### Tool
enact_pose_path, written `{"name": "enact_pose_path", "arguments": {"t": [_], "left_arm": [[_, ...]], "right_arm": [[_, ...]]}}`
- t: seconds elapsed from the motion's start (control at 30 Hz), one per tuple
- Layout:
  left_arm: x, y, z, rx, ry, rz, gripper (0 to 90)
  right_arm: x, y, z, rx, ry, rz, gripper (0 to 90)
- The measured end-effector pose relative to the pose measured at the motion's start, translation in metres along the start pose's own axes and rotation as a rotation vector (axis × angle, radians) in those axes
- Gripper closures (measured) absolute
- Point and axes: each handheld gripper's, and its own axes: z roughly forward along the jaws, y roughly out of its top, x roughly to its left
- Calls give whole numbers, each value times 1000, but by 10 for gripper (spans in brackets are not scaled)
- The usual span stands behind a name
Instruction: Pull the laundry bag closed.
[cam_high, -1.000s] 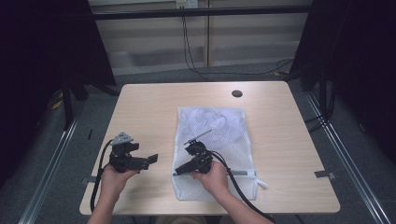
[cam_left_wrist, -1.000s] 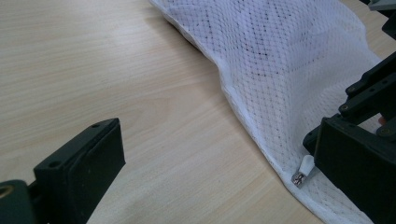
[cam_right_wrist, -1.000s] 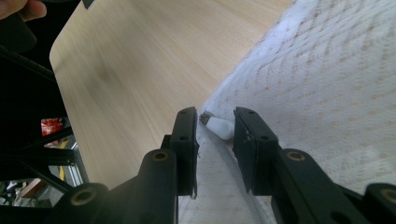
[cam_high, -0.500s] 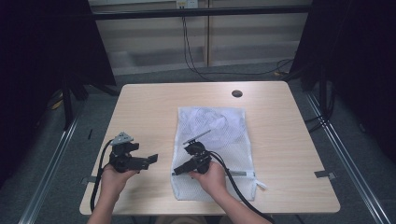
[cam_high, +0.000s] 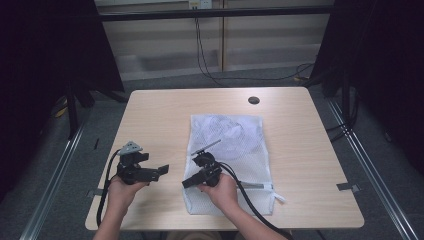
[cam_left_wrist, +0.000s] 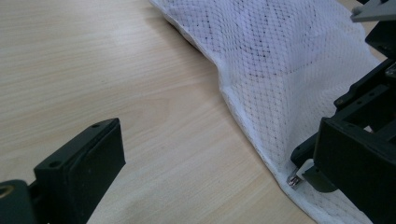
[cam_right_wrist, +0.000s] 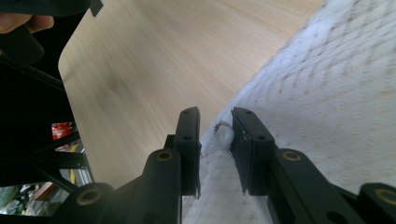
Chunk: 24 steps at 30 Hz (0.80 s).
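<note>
A white mesh laundry bag (cam_high: 235, 142) lies flat on the wooden table (cam_high: 160, 115), its zipper along the near end. My right gripper (cam_high: 188, 182) is at the bag's near left edge. In the right gripper view its jaws (cam_right_wrist: 215, 128) stand a narrow gap apart and have just been closing. A small zipper pull (cam_right_wrist: 223, 130) and the bag's white corner sit between them, without clear pressure from both pads. My left gripper (cam_high: 160, 171) is held left of the bag, jaws wide open (cam_left_wrist: 215, 168) over bare wood. The left gripper view shows the bag's edge (cam_left_wrist: 280, 60) and the pull (cam_left_wrist: 293, 180).
A round cable hole (cam_high: 253, 100) is in the table's far side. Black cables trail from both grippers off the near edge. Metal rails (cam_high: 365, 155) run along the floor on both sides, and dark curtains close in the room.
</note>
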Motion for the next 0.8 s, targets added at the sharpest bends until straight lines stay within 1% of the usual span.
{"name": "enact_pose_path", "arguments": {"t": [0.1, 0.17, 0.23, 0.4, 0.47, 0.5, 0.53, 0.57, 0.6, 0.63, 0.7, 0.73, 0.8], "left_arm": [[0, 0, 0, 1, -2, 1, 18], [0, 0, 0, 0, 0, 1, 18], [0, 0, -1, 0, -1, 2, 18], [0, 0, -1, -1, 2, -2, 18], [0, 0, -1, 3, -7, -1, 20], [0, -1, 0, 8, -10, 4, 20], [-1, -1, 0, 11, -13, 1, 21], [0, -1, 1, 24, -18, 8, 21], [-1, -1, 1, 25, -22, 3, 21], [-2, -1, 2, 36, -26, 10, 21], [-4, -2, 3, 44, -44, 11, 23], [-4, -2, 4, 51, -51, 11, 24], [-5, -2, 5, 58, -70, 2, 24]], "right_arm": [[0, 1, 3, 3, -6, 2, 753], [-1, 2, 4, 14, -17, 10, 798], [-2, 2, 5, 15, -22, 3, 811], [-3, 3, 5, 25, -33, 7, 812], [-4, 2, 6, 25, -36, 5, 839], [-5, 2, 6, 30, -42, -4, 846], [-4, 2, 5, 21, -36, 7, 851], [-4, 2, 5, 15, -35, 12, 854], [-4, 2, 3, 18, -41, 9, 858], [-5, 2, 2, 5, -33, 5, 860], [-5, 3, -2, -1, -22, 15, 862], [-5, 3, -5, -6, -22, 11, 863], [-5, 3, -10, -26, -19, 10, 864]]}}
